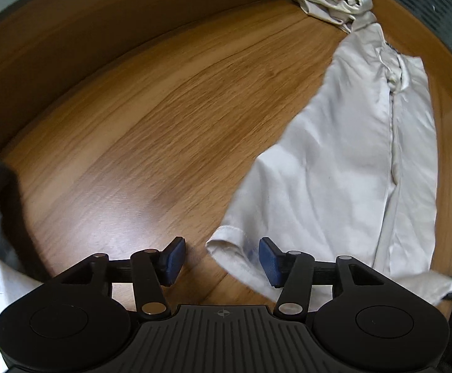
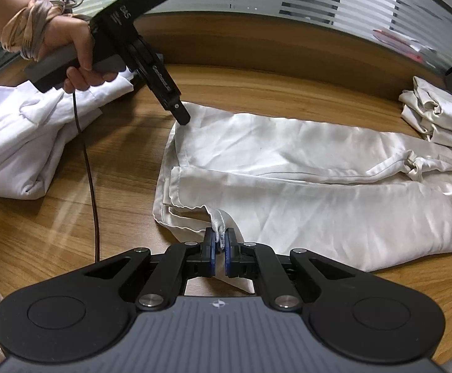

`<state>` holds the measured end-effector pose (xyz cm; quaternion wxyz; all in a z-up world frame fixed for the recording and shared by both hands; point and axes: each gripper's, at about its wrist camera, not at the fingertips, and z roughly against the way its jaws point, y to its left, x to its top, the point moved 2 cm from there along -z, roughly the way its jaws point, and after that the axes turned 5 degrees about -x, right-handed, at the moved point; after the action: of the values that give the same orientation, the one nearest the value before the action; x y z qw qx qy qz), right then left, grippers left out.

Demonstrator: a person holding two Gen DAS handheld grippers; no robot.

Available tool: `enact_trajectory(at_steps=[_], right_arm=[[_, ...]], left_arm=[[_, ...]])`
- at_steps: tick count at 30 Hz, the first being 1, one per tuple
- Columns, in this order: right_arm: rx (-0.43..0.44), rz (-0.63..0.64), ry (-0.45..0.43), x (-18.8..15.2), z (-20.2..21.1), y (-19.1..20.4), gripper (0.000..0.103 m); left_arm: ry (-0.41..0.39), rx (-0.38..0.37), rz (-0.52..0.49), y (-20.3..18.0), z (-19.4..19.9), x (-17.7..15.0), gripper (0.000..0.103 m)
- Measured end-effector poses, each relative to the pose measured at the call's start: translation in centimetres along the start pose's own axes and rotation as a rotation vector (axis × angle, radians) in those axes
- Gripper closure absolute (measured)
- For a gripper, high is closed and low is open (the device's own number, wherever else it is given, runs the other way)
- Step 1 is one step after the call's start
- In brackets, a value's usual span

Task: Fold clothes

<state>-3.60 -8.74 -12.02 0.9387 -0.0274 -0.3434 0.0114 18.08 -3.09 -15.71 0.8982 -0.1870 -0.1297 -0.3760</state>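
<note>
Right wrist view: right gripper (image 2: 220, 245), jaws narrow, pinching a hem corner of the cream trousers (image 2: 319, 180) laid flat near the table's (image 2: 117, 186) front edge. Left gripper (image 1: 221, 259), jaws wide, nothing held, straddling the far hem corner (image 1: 226, 242). Judgement: close the left on its corner first, then lift both hems level and carry them toward the waistband, keeping edges aligned.

Both wrist cameras look low along their tongs over the tabletop (image 1: 163, 108). Both views share the pale trousers (image 2: 319, 186); the left view is somewhat blurred.
</note>
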Motion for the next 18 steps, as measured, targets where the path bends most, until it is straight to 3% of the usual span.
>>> enact_trajectory(at_steps=[2, 4, 5, 6, 12, 18], right_arm=[[-0.001, -0.004, 0.004, -0.1, -0.1, 0.0, 0.097], [-0.004, -0.009, 0.008, -0.1, -0.1, -0.1, 0.097], [-0.005, -0.013, 0.010, -0.2, -0.1, -0.1, 0.097], [-0.009, -0.020, 0.010, -0.3, -0.2, -0.2, 0.097], [-0.052, -0.095, 0.004, -0.5, 0.1, -1.9, 0.097], [-0.106, -0.222, -0.018, -0.4, 0.9, -6.3, 0.097]], left_arm=[[-0.009, -0.019, 0.025, 0.1, -0.3, 0.0, 0.049], [-0.023, -0.022, 0.026, -0.1, -0.4, 0.1, 0.058], [-0.022, -0.027, 0.026, -0.2, -0.5, 0.1, 0.083], [-0.022, -0.036, 0.036, -0.3, -0.5, 0.2, 0.096], [-0.087, -0.043, 0.064, -1.9, 0.7, 2.4, 0.097], [-0.088, -0.049, -0.045, -6.7, 1.0, 6.4, 0.097]])
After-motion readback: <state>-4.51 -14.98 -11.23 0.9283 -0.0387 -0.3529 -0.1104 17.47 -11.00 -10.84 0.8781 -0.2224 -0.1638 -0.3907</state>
